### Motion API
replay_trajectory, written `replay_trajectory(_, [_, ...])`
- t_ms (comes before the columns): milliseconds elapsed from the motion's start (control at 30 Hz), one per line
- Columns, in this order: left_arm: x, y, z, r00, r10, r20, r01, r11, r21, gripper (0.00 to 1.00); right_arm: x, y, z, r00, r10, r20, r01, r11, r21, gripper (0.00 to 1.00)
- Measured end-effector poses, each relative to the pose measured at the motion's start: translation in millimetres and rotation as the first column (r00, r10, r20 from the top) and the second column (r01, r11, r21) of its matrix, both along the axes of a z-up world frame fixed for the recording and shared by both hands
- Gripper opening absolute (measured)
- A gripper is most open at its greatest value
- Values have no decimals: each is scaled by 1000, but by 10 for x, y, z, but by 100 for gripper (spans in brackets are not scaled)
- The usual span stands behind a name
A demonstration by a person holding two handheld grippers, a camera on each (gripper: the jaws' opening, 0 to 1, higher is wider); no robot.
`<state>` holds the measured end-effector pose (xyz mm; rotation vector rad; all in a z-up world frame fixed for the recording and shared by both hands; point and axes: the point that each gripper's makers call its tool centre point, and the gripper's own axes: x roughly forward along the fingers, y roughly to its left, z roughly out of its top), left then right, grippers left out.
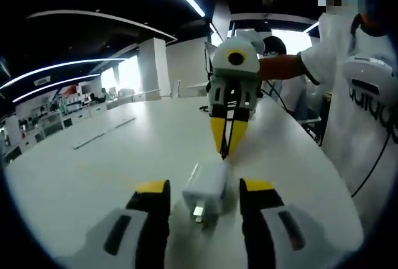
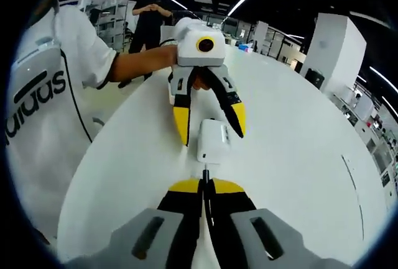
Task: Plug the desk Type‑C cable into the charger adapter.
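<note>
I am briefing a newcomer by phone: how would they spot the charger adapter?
On the large white table, look between the open yellow-tipped jaws of the left hand-held gripper. The charger adapter lies there, a small white block with metal prongs, unlike the thin dark cable plug pinched by the right hand-held gripper.

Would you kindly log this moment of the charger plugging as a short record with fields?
surface: white table
charger adapter: white, lying on the table between the open jaws of the left hand-held gripper, which straddle it without visibly touching
cable: thin dark tip pinched in the shut right hand-held gripper
alignment: tip faces the adapter's near end, just short of it
plugged in: not yet
</note>
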<state>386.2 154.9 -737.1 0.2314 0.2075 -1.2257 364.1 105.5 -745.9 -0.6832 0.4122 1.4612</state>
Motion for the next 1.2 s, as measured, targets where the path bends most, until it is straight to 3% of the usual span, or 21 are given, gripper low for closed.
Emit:
replay_trajectory(300, [-37,-25,-39,998,-54,-14,54,999,5,38,24,46,-10,1000,6,-4,-6,1000,-10,4])
replay_trajectory(633, [2,-33,-39,993,-109,-38,109,994,-6,27,4,95,-24,999,30,-15,-31,999,-20,4])
replay_trajectory(1200, [-35,-51,-40,986,-158,-52,157,987,-16,26,-19,170,-74,998,29,-50,-33,995,-91,3])
